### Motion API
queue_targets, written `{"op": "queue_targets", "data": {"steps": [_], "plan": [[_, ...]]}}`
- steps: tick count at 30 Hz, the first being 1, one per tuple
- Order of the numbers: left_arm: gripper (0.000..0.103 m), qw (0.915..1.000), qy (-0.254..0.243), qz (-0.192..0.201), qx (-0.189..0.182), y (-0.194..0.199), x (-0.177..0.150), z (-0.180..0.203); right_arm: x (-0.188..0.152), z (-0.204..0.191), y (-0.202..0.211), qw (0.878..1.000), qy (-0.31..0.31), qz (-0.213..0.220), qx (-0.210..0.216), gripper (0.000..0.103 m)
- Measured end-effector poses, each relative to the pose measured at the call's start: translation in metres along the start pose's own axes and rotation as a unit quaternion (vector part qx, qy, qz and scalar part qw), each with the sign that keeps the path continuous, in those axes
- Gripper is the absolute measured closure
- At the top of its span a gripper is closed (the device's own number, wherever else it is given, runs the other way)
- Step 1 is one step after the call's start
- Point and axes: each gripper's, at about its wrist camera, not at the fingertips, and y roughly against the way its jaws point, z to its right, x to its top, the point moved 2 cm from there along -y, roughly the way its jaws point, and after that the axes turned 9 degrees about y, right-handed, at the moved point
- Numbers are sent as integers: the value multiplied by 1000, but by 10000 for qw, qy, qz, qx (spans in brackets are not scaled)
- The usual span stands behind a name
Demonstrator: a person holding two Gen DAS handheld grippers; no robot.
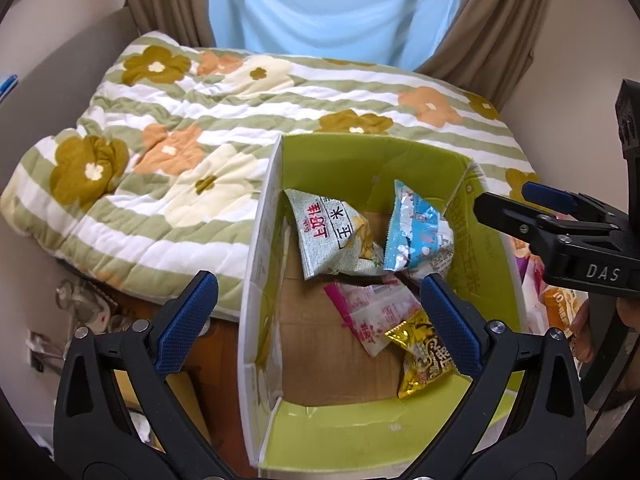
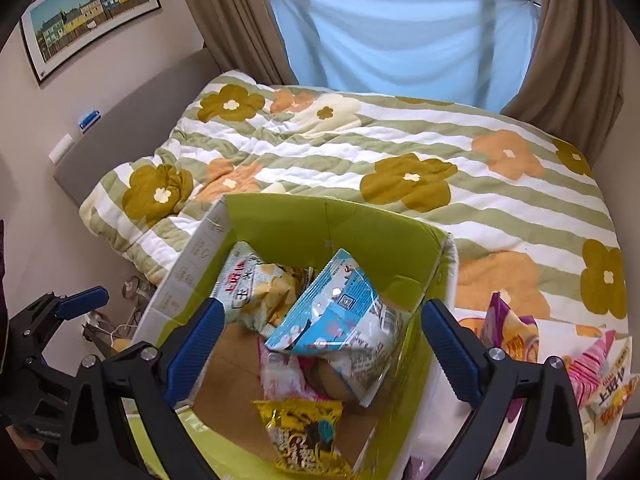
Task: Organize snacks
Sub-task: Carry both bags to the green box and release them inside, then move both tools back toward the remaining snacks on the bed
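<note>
A green-lined cardboard box stands on the bed. Inside lie a grey-green snack bag, a light blue bag, a pink-white pack and a gold pack. My left gripper is open and empty, over the box's left wall. My right gripper is open and empty above the box; it also shows in the left wrist view at the right. The left gripper shows in the right wrist view at the left.
More snack packs lie on the bed right of the box: a purple-yellow bag, a pink striped pack and an orange pack. A floral quilt covers the bed. Clutter sits on the wood floor at the left.
</note>
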Motion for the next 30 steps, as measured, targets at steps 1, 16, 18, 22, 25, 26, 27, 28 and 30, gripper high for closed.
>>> {"op": "queue_targets", "data": {"steps": [1, 16, 18, 22, 25, 26, 27, 28, 30], "plan": [[2, 10000, -8, 38, -31, 6, 0, 1, -1, -1, 8, 10000, -17, 58, -17, 5], [2, 9967, -454, 454, -495, 53, -5, 79, -31, 46, 109, 9941, -704, 489, -666, 5], [2, 9960, -504, 547, -495, 59, -9, 98, -39, 61, 126, 9919, -780, 590, -807, 5], [2, 9952, -435, 723, -497, 70, -19, 139, -55, 87, 154, 9887, -783, 719, -1059, 5], [2, 9948, -366, 789, -529, 76, -29, 171, -66, 106, 170, 9876, -749, 744, -1158, 5], [2, 9947, -367, 805, -522, 77, -32, 178, -71, 113, 176, 9877, -727, 752, -1160, 5], [2, 9946, -376, 819, -510, 77, -36, 190, -75, 119, 180, 9876, -707, 757, -1177, 5], [2, 9946, -388, 822, -492, 77, -40, 203, -80, 126, 185, 9873, -682, 766, -1210, 5], [2, 9948, -382, 825, -465, 76, -48, 222, -91, 139, 193, 9873, -633, 765, -1240, 5]]}}
